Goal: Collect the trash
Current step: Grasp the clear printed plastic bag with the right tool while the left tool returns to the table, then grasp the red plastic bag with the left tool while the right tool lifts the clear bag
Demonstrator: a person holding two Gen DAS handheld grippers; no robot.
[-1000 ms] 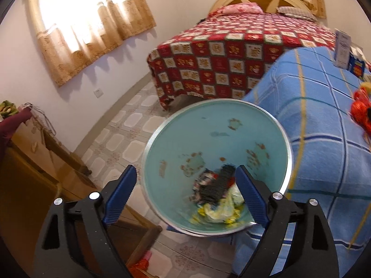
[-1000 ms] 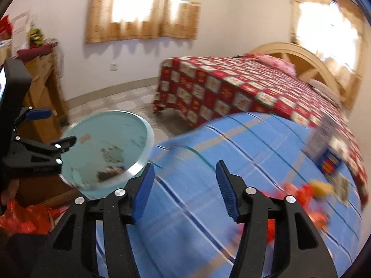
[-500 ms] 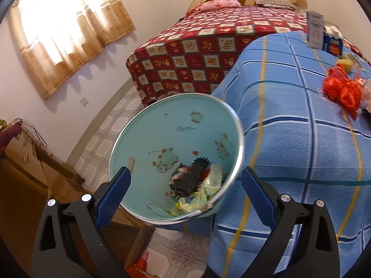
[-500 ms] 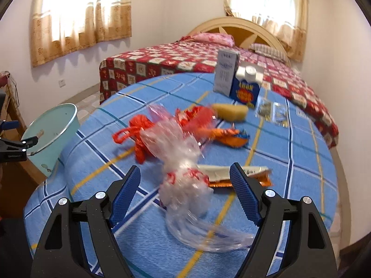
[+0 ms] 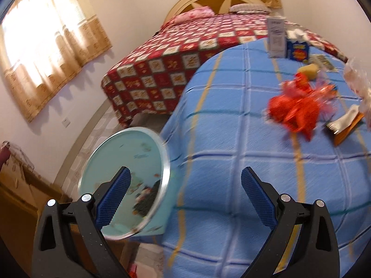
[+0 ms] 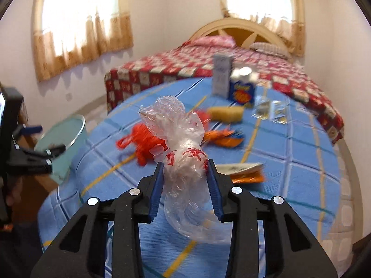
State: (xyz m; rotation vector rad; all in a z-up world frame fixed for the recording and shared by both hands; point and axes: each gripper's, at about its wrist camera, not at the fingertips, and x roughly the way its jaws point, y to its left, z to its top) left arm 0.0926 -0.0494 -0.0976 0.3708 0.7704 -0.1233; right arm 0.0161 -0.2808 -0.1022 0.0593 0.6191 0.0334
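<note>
The right gripper is closing on the clear plastic bag, blue pads already pressing its crumpled middle, dead centre above the blue checked cloth. Red netting lies at ten o'clock of the bag, an orange wrapper at three. The left gripper is spread wide with nothing between its jaws; the teal bin sits at its nine o'clock, scraps inside.

We see bare blue bedspread on the near left; red netting, wrappers and cartons crowd the far right.
</note>
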